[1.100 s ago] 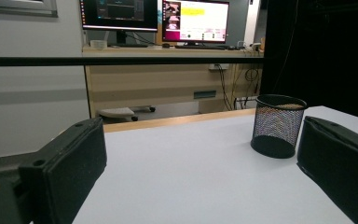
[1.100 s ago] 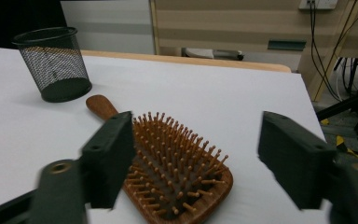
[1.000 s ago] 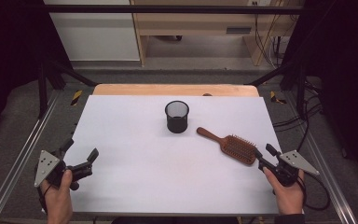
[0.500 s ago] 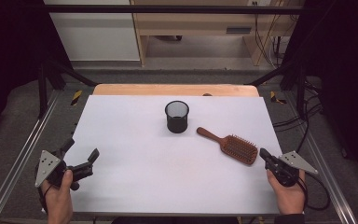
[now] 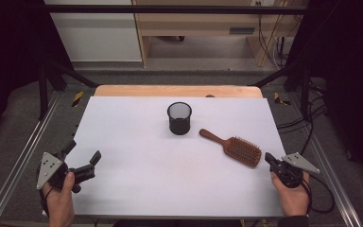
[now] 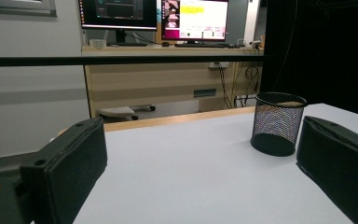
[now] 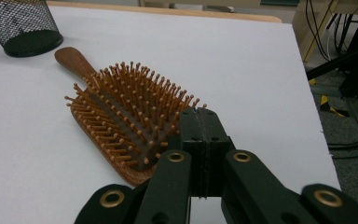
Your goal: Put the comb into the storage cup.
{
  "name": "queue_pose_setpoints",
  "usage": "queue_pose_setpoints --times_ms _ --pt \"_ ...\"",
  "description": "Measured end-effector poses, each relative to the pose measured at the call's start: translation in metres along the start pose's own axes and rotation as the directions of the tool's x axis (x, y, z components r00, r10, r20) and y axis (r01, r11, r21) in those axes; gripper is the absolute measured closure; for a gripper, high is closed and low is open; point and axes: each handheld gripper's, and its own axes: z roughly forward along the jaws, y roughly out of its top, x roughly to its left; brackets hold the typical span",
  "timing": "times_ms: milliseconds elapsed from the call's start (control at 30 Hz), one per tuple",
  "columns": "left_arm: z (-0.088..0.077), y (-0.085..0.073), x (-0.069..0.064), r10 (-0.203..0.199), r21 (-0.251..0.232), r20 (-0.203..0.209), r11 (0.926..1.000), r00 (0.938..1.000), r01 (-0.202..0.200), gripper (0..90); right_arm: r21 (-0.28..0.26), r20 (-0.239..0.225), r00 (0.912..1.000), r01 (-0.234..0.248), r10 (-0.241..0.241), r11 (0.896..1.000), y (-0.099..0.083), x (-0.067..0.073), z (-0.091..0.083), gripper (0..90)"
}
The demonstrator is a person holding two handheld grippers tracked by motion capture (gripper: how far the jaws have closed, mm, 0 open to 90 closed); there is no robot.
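High view: a wooden brush (image 5: 236, 148) lies bristles-up on the white counter (image 5: 137, 184), its handle pointing toward ten o'clock at a black mesh cup (image 5: 179, 118) standing upright near the centre. At the counter's four o'clock edge the right tool (image 5: 270, 161) sits in a hand, its jaws having just been closing and now clenched on nothing, tips just beside the brush head. At eight o'clock the left tool (image 5: 82, 158) rests in the other hand, jaws spread and released, well apart from both things.

Left tool view: the two black jaws stand wide at either side, bare counter (image 6: 191, 172) between them; the cup (image 6: 277, 123) stands at two o'clock, near the right jaw.

Right tool view: the jaws are pressed together, their tips (image 7: 200, 126) over the near edge of the brush (image 7: 121, 121), whether touching it cannot be told; the handle runs to eleven o'clock, where the cup (image 7: 21, 25) stands.
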Motion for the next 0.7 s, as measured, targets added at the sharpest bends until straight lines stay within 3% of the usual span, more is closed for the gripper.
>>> queue_pose_setpoints --times_ms 300,433,700 --pt "-0.001 0.0 0.001 0.001 -0.001 -0.002 1.0 1.0 -0.001 1.8 0.031 -0.014 0.9999 -0.003 0.003 1.0 -0.001 0.002 0.009 90.0" --pt "0.001 0.0 0.001 -0.001 0.002 0.001 1.0 1.0 0.001 1.9 0.066 -0.03 0.9993 0.025 -0.023 0.998 -0.002 0.001 0.022 90.0" --pt "0.0 0.0 0.001 -0.003 -0.002 0.002 1.0 1.0 0.003 1.8 0.063 -0.011 0.9997 0.025 -0.024 0.998 0.001 -0.004 0.032 90.0"
